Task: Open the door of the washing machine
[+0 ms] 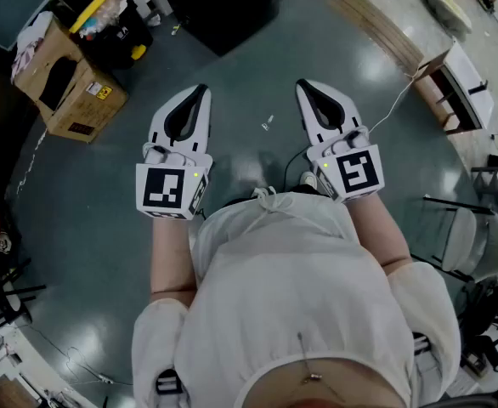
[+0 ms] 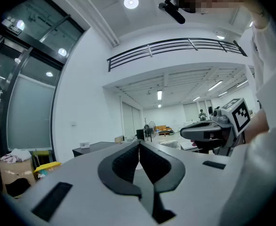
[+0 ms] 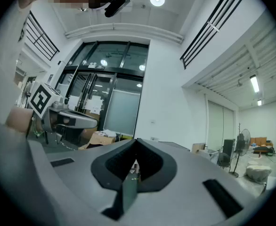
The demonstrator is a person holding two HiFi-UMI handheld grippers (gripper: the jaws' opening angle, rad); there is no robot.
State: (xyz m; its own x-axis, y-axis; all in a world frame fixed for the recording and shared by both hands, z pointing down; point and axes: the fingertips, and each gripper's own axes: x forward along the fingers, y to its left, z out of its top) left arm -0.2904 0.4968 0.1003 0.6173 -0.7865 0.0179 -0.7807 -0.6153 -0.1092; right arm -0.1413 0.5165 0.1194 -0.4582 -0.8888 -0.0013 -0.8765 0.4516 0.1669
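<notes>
While I stand with both arms held out in front of me, the head view shows my left tool (image 1: 200, 89) and right tool (image 1: 302, 84) side by side over bare grey floor (image 1: 232, 155). They are level and well apart, which reads to me as a ready carry rather than a reach. A cardboard box (image 1: 75, 87) sits off to the left, and a dark block (image 1: 223, 7) at the top edge is too dim for me to name.

Through the left gripper view, my left tool's jaws are pressed together with nothing between them, pointing across an open hall.

Through the right gripper view, my right tool's jaws are likewise closed tight and empty, aimed toward glass doors (image 3: 105, 93).

No washing machine shows in any view, so I judge that I must first find it and walk up before its door can be touched.
</notes>
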